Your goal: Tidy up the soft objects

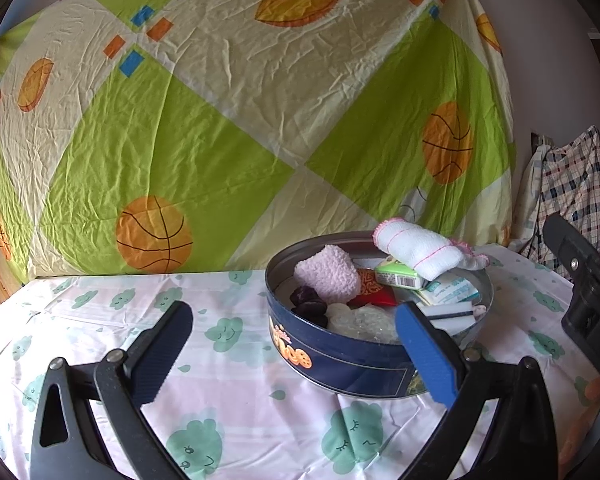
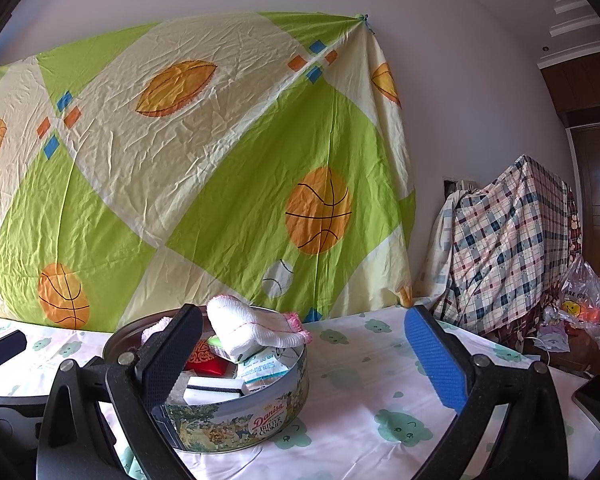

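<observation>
Both tools are held spread and empty: the left tool [image 1: 296, 354] just left of the cookie tin [image 1: 340, 364], the right tool [image 2: 304, 360] to its right. A pink sock [image 1: 327, 274], packets and sponges are kept inside; a white cloth [image 1: 418, 254] is laid across its far rim on the worktop [image 1: 240, 392].

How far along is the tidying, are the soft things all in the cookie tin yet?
Mostly done: the cookie tin already holds the pink fuzzy sock and other items. The white towel sits on top, overhanging the rim. Left gripper and right gripper are open, holding nothing.
</observation>
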{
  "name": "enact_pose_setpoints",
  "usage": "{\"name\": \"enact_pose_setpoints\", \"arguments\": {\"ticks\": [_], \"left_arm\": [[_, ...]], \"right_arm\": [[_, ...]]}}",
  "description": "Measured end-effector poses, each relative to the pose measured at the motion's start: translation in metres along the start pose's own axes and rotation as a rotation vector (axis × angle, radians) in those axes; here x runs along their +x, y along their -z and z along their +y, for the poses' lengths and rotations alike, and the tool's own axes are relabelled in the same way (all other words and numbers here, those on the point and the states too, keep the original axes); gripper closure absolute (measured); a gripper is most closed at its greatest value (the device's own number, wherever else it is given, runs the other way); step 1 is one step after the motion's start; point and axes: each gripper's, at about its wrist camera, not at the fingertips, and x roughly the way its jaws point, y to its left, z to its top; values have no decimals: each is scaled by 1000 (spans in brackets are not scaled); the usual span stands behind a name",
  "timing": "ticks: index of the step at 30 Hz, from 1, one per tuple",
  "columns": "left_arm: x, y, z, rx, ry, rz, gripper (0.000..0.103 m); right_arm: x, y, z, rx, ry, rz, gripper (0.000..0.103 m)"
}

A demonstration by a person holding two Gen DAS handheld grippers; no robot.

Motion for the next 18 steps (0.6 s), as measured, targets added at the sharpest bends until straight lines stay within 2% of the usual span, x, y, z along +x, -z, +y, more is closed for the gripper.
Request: {"name": "enact_pose_setpoints", "arguments": {"ticks": [18], "left_arm": [[1, 0, 2, -3, -4, 7, 0]], "right_arm": [[-1, 0, 0, 0, 1, -1, 1]]}}
